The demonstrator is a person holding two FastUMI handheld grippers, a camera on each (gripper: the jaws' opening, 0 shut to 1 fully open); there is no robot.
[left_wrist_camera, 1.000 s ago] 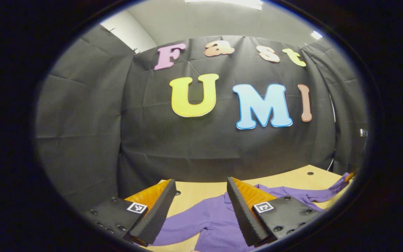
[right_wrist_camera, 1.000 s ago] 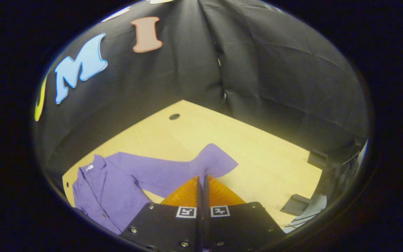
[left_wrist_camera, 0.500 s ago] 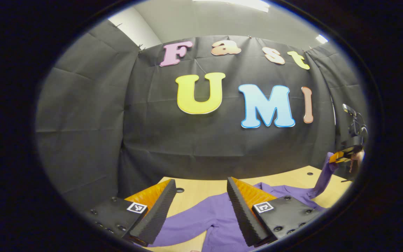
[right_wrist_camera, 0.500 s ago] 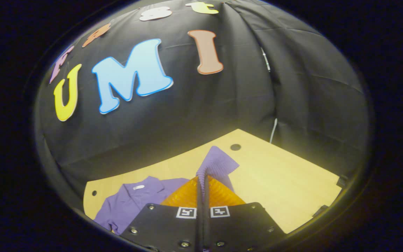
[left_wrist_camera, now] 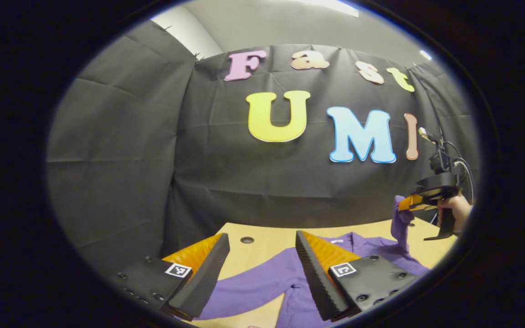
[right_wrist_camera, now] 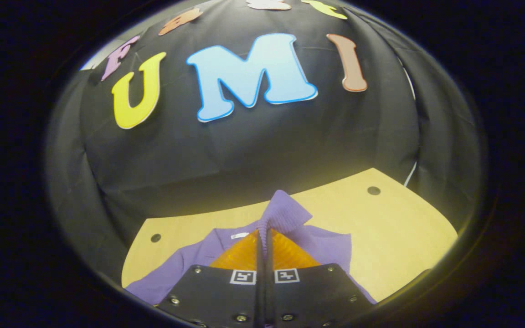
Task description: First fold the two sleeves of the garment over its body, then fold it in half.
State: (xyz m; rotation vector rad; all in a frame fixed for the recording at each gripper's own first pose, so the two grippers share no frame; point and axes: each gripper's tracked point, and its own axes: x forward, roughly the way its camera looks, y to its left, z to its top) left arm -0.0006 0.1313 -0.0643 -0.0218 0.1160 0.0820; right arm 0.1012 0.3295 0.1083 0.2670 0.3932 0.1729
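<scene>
A purple long-sleeved garment [left_wrist_camera: 285,280] lies spread on the wooden table [left_wrist_camera: 262,243]. My left gripper [left_wrist_camera: 262,246] hangs open a little above the garment's near sleeve and holds nothing. At the far right of the left gripper view, a hand holds my right gripper [left_wrist_camera: 404,205], which lifts the other sleeve's cuff [left_wrist_camera: 399,223] off the table. In the right gripper view, my right gripper [right_wrist_camera: 263,232] is shut on that cuff [right_wrist_camera: 285,212], which sticks up past the fingertips above the garment's collar area [right_wrist_camera: 239,239].
The table [right_wrist_camera: 381,228] has small round holes [right_wrist_camera: 373,190] near its back edge. The black cloth wall stands right behind the table on three sides. Bare tabletop lies to the right of the garment in the right gripper view.
My right gripper has lifted the cuff off the table and carried it up and inward over the garment's body. My left gripper stays open and has barely shifted.
</scene>
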